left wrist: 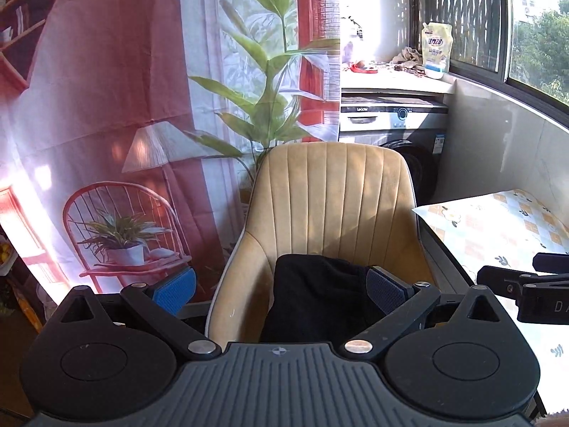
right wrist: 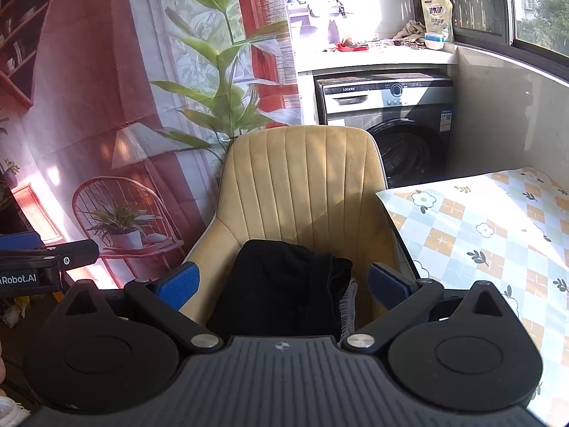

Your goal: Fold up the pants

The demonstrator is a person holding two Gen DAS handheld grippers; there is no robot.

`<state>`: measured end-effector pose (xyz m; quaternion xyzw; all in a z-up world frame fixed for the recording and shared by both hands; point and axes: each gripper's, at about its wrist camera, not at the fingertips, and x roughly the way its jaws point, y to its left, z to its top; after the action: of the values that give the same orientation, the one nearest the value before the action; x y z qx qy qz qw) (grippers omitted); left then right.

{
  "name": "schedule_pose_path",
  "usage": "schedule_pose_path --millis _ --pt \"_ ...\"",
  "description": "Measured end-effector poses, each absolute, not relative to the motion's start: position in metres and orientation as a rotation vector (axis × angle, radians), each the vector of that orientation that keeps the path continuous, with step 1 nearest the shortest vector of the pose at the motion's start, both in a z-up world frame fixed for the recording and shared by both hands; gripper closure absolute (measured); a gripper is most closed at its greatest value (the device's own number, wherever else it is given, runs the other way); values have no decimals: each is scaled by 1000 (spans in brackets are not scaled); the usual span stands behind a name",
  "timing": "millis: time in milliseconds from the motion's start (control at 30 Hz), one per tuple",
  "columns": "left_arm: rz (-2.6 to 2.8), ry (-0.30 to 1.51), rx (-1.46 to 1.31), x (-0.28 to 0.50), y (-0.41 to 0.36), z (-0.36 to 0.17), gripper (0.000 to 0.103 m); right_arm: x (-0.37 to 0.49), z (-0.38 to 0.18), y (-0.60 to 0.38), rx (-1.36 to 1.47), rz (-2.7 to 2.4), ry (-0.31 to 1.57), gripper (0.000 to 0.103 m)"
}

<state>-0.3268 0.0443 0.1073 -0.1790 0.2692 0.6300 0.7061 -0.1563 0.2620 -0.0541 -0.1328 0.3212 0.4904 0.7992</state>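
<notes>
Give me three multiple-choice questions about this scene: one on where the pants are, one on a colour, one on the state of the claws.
1. Where does the black crumpled pants bundle lie?
A. on the yellow ribbed velvet chair
B. on the floral-checked tablecloth table
C. inside the washing machine

2. What colour are the claw pads?
A. red
B. blue
C. green

3. How do the left claw and right claw stand?
A. both shut on cloth
B. one open
C. both open, empty

Answers: A, the bundle sits on the seat; B, the pads are blue; C, the fingers are spread, gripping nothing.
</notes>
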Motion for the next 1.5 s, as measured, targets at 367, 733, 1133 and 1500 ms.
schedule_pose_path --millis 367,733,1133,1500 --pt "1390 608 -412 -327 39 99 0 -160 -61 262 -328 1038 713 0" --pt "1383 632 -499 -330 38 87 0 -154 -75 260 -383 1024 791 0" --pt "1357 642 -481 -319 39 88 0 -146 -75 249 -378 999 817 0" --pt "1335 660 -468 -311 43 88 0 -142 -75 238 -376 982 835 0"
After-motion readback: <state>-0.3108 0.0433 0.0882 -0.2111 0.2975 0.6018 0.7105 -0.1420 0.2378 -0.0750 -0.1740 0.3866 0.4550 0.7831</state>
